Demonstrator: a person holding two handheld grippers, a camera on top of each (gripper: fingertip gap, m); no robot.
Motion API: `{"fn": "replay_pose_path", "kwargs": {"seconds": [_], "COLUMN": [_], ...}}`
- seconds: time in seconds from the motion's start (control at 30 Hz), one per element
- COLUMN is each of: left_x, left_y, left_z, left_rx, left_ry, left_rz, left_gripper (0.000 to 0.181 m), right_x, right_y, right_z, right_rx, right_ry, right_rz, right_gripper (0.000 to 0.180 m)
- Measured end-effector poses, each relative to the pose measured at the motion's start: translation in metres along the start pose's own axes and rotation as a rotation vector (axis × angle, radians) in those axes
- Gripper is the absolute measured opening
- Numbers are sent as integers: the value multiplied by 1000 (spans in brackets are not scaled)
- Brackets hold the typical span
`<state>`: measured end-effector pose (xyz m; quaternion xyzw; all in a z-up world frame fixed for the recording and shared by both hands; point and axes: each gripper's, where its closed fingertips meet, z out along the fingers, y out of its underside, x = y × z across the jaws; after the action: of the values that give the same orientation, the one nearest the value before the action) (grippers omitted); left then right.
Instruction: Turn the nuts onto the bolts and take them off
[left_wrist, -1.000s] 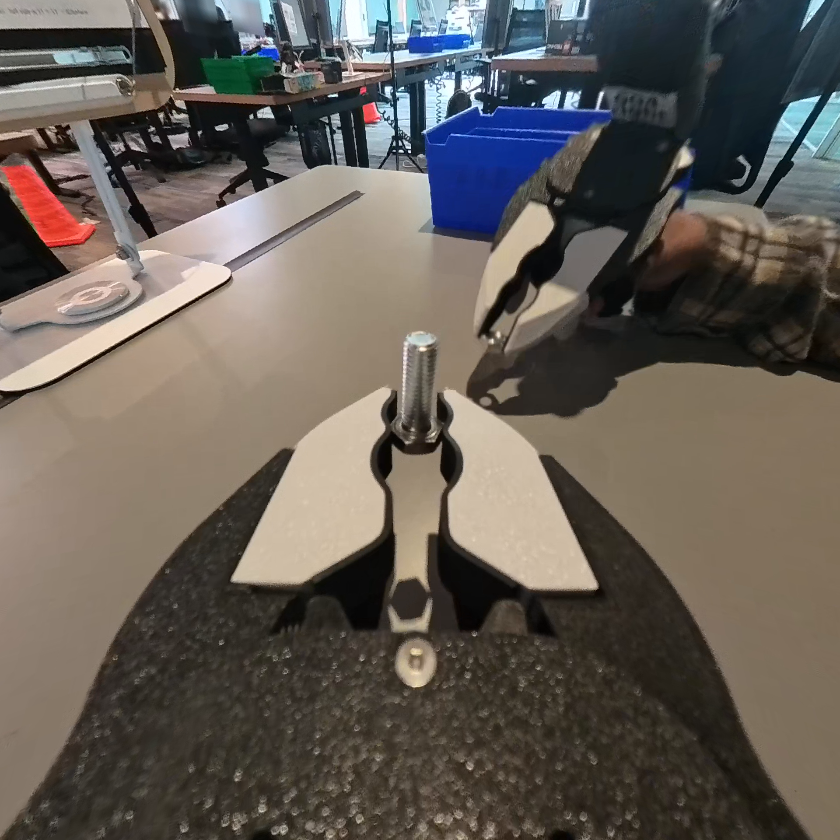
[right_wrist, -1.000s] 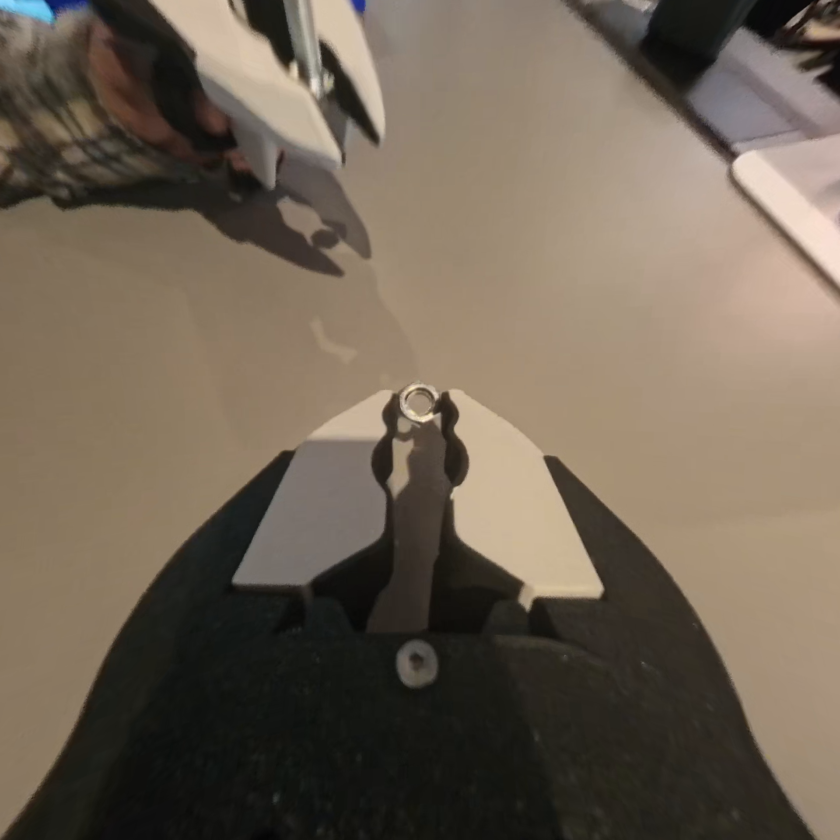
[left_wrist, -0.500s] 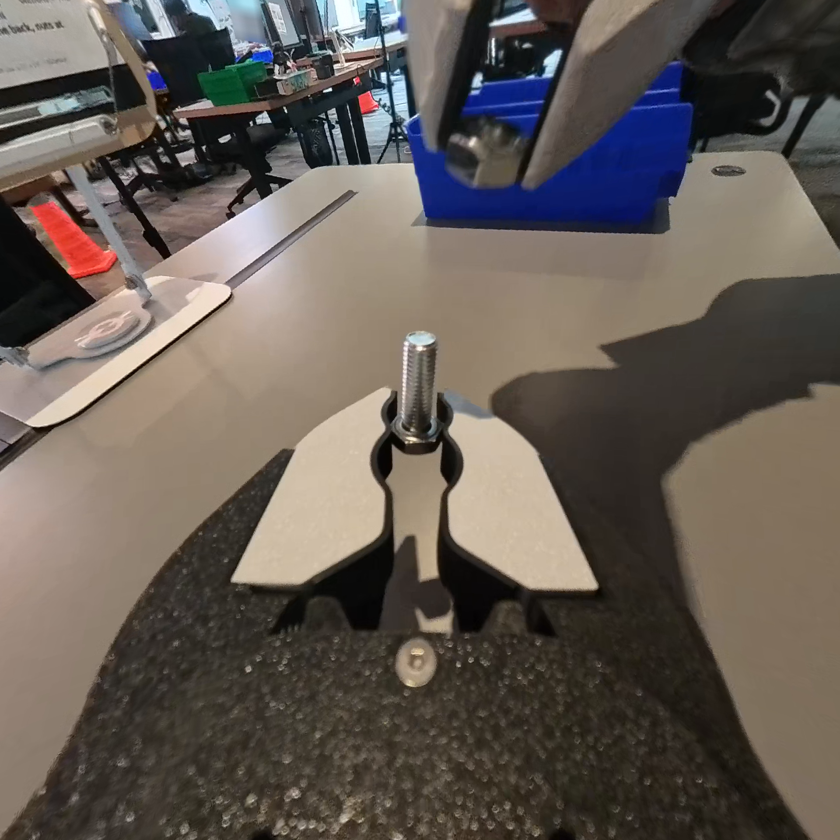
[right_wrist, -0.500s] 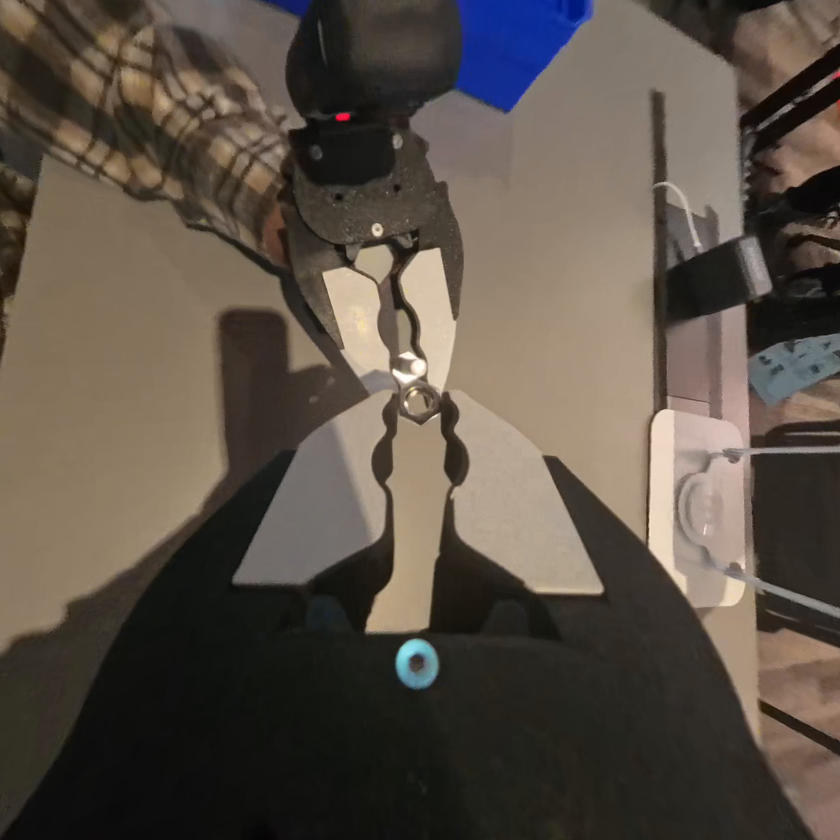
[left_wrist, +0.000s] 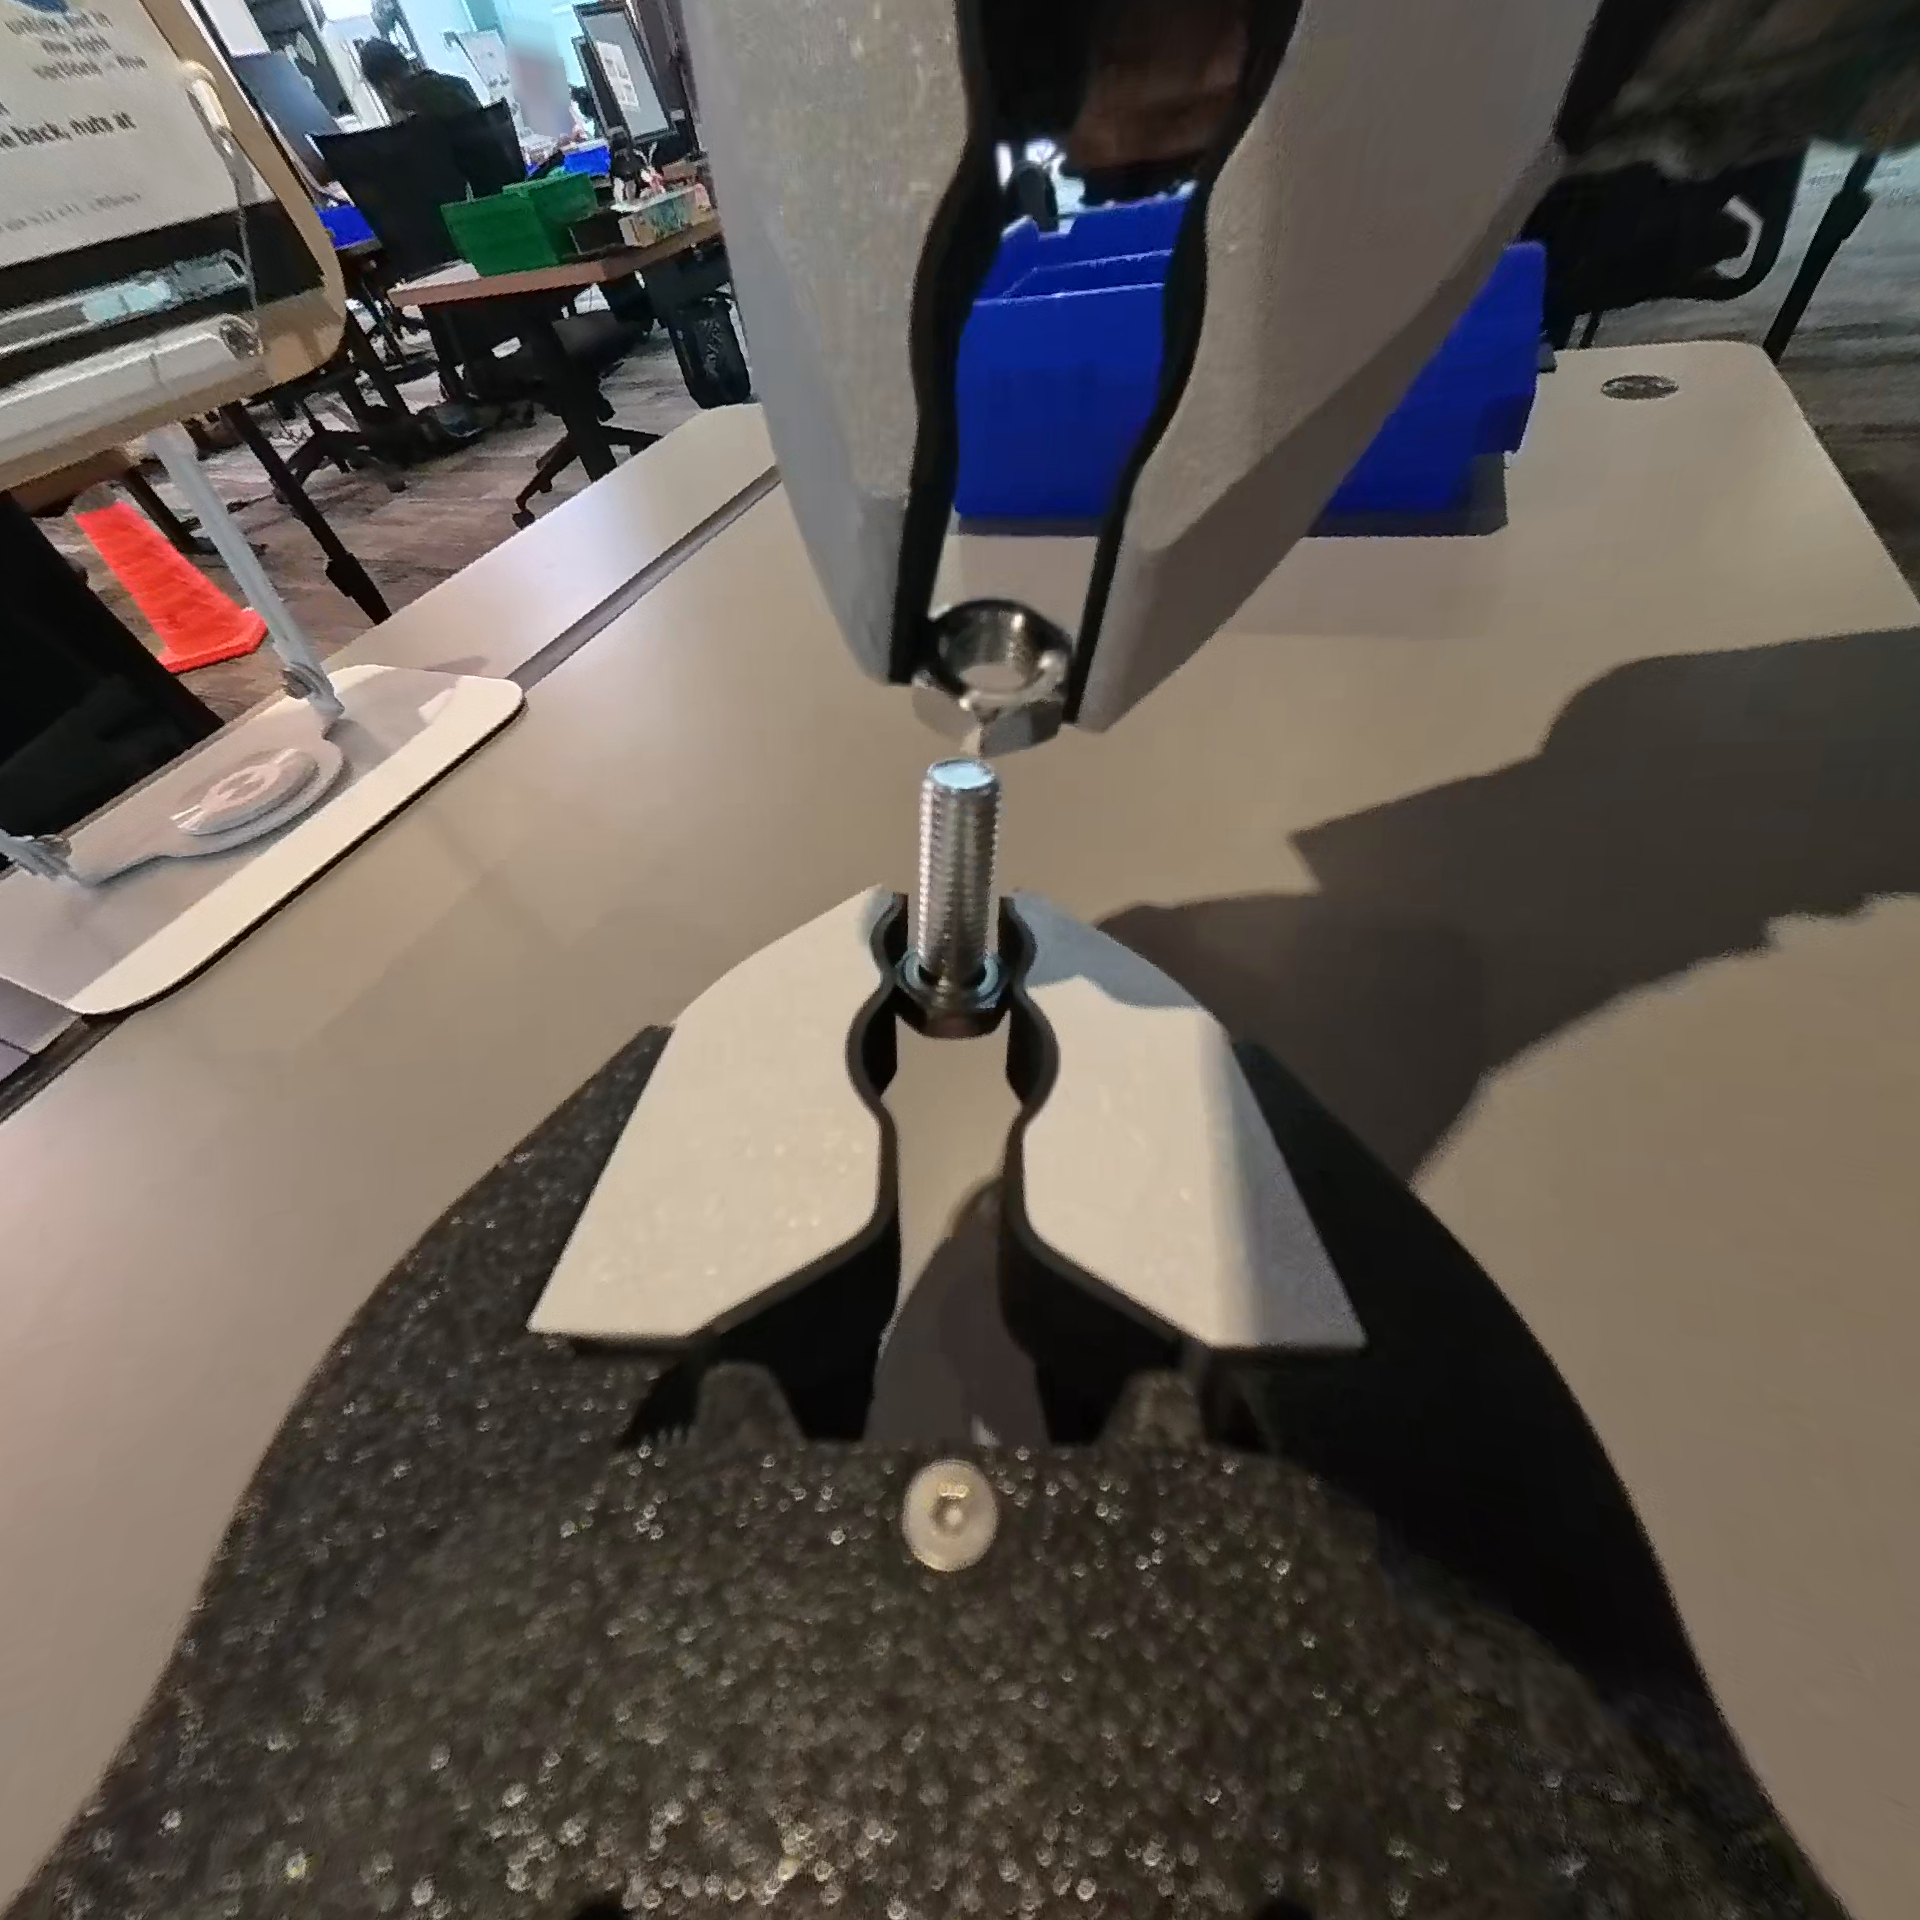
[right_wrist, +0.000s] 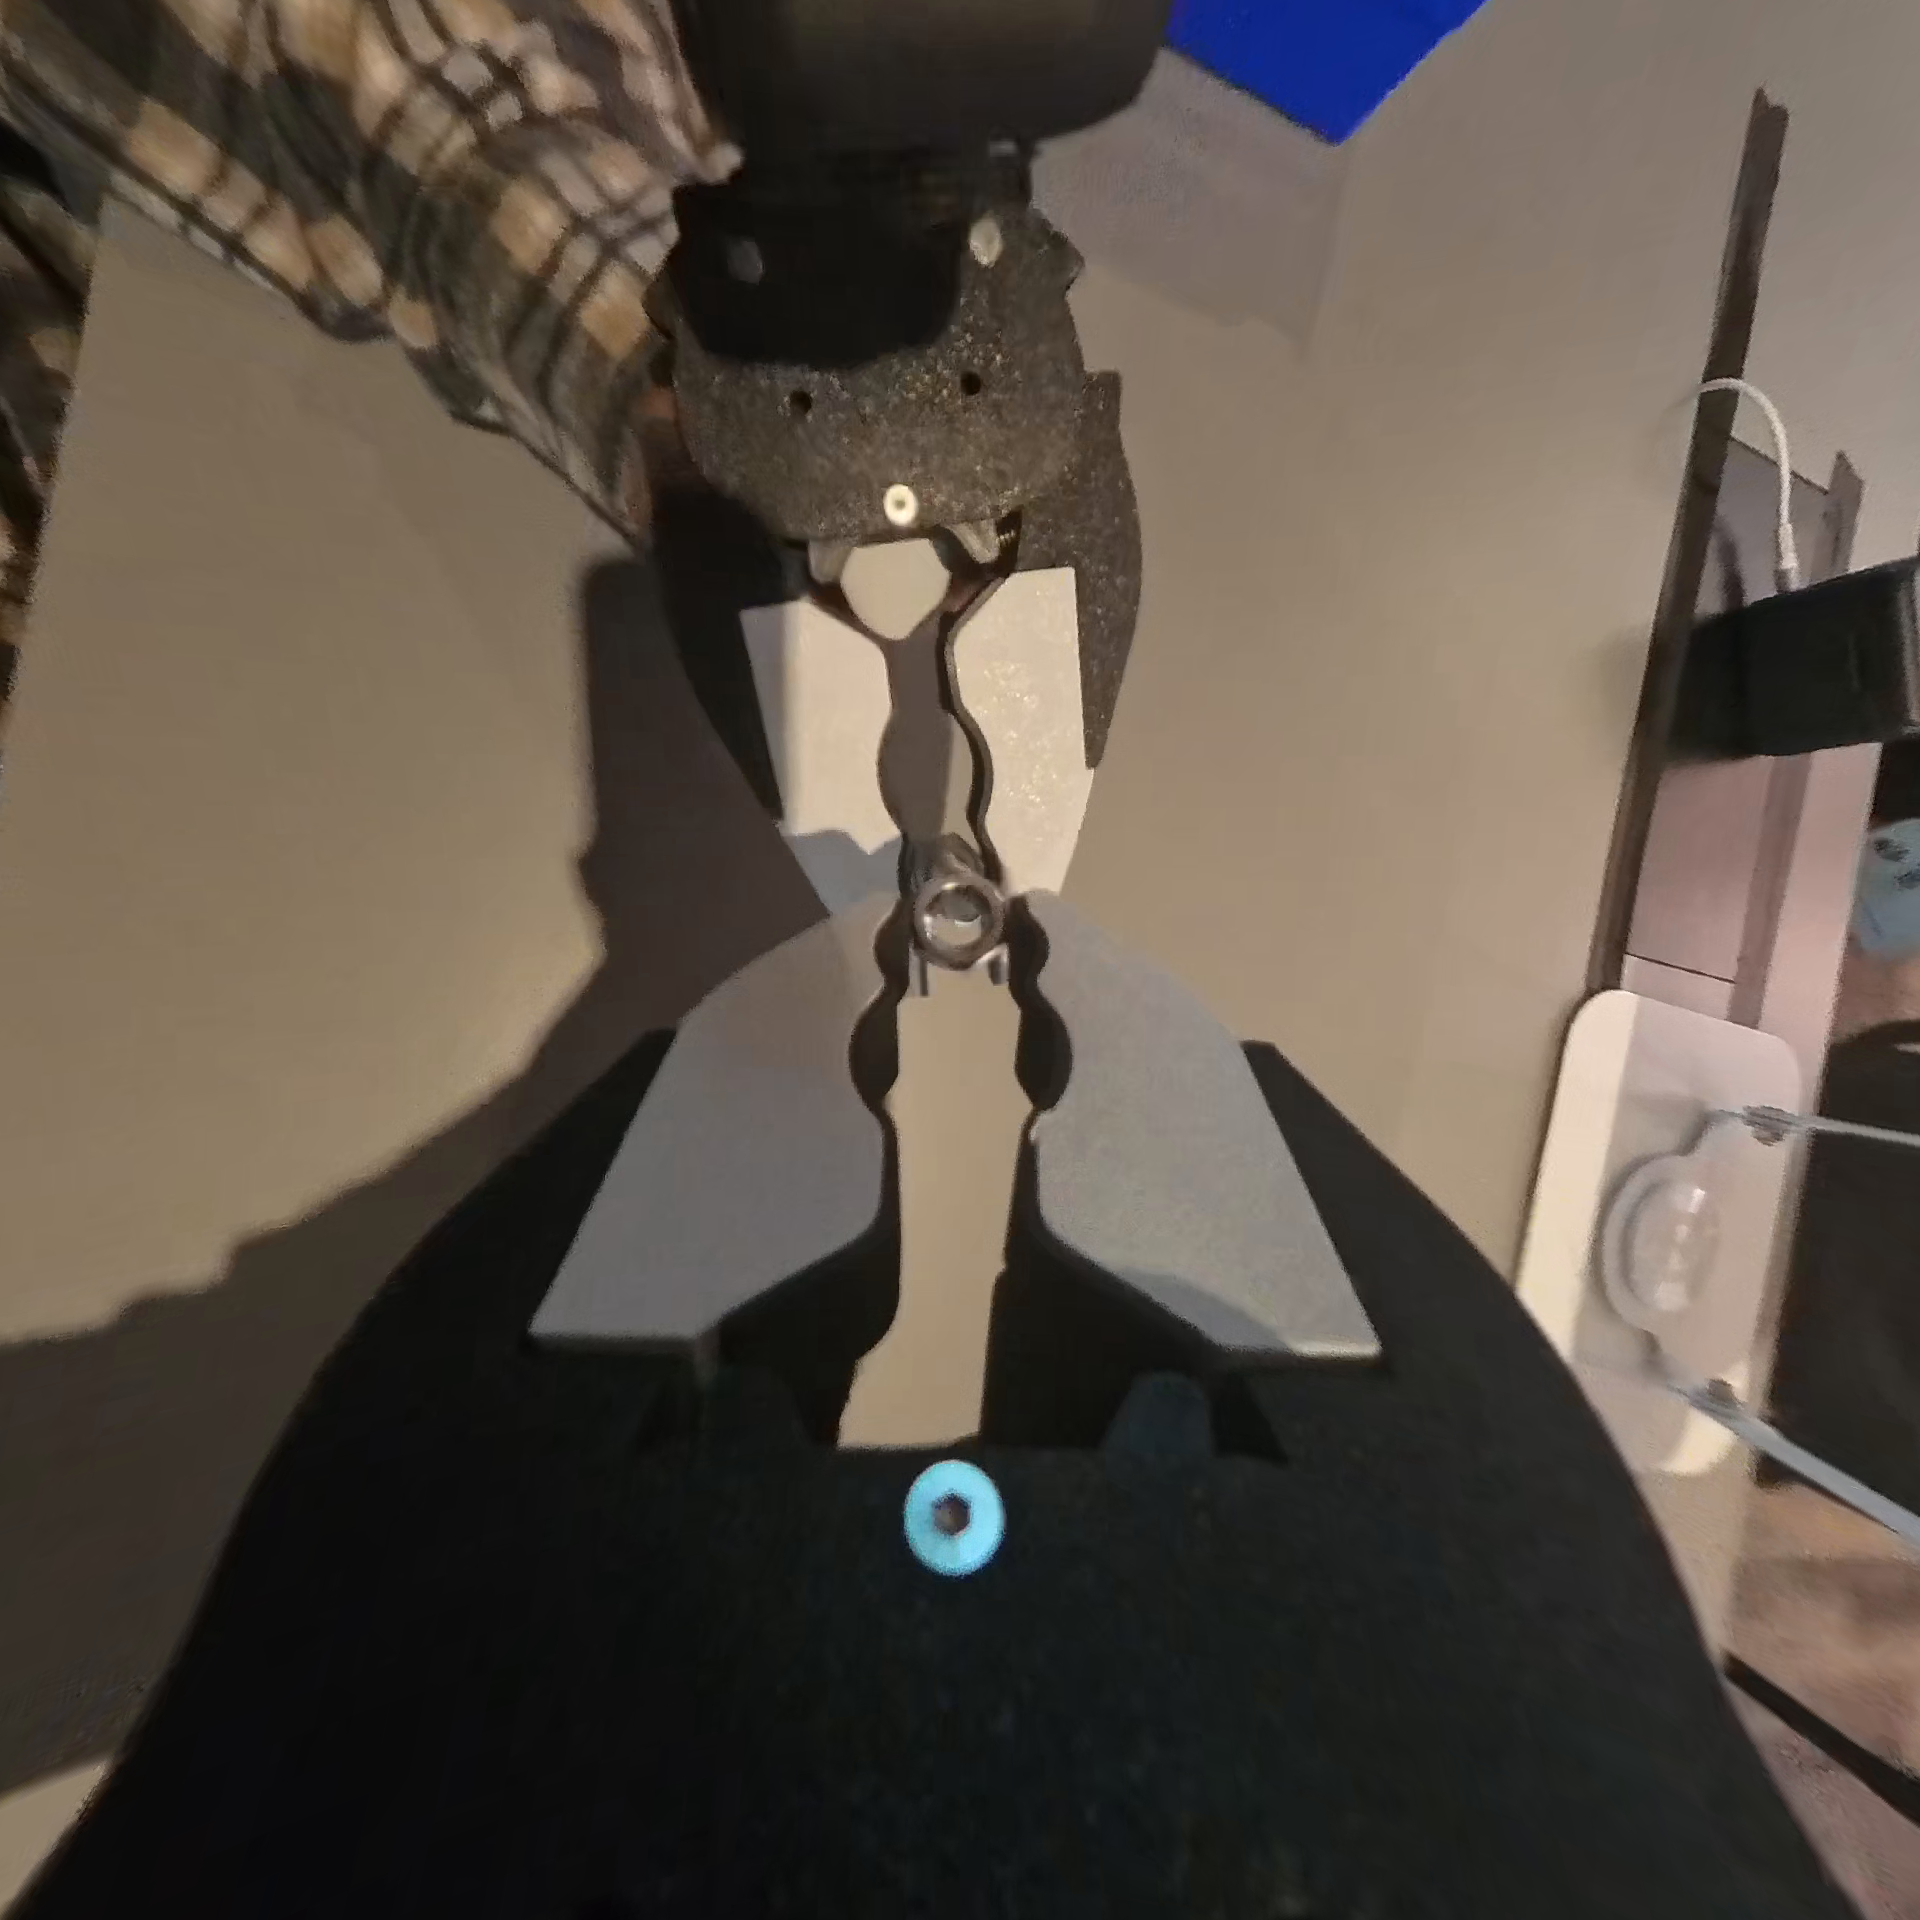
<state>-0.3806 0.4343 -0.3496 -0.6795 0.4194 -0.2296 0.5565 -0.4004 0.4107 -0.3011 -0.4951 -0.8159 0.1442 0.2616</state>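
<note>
My left gripper (left_wrist: 951, 940) is shut on the head of a silver bolt (left_wrist: 956, 873) and holds it upright above the grey table (left_wrist: 623, 727), threads up. My right gripper (left_wrist: 992, 696) comes down from above, shut on a silver hex nut (left_wrist: 992, 675). The nut sits just over the bolt's tip, slightly to the right, with a small gap. In the right wrist view my right gripper (right_wrist: 954, 940) holds the nut (right_wrist: 928, 940) at its fingertips, looking down on the left gripper (right_wrist: 945, 868). The bolt's end shows through the nut's hole.
A blue bin (left_wrist: 1049, 416) stands at the table's far side behind the right gripper. A white pad with a stand foot (left_wrist: 260, 821) lies at the left edge. A plaid sleeve (right_wrist: 416, 208) reaches in behind the left gripper. Desks and chairs stand beyond.
My right gripper rose from the table at the right with the nut, swung over the bolt and came down close to its tip. My left gripper kept the bolt still.
</note>
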Motion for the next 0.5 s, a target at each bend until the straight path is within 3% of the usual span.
{"fn": "replay_pose_path", "kwargs": {"seconds": [0.03,0.17,0.5], "left_x": [0,2,5], "left_y": [-1,0,1], "left_z": [0,1,3], "left_rx": [5,6,2], "left_ry": [2,10,22], "left_rz": [-3,-8,-8], "left_gripper": [15,15,16], "right_x": [-1,-1,-3], "right_y": [-1,-2,5], "right_z": [1,2,8], "right_rx": [35,142,170], "right_ry": [-13,-43,-85], "right_rz": [22,89,130], "right_gripper": [17,17,17]}}
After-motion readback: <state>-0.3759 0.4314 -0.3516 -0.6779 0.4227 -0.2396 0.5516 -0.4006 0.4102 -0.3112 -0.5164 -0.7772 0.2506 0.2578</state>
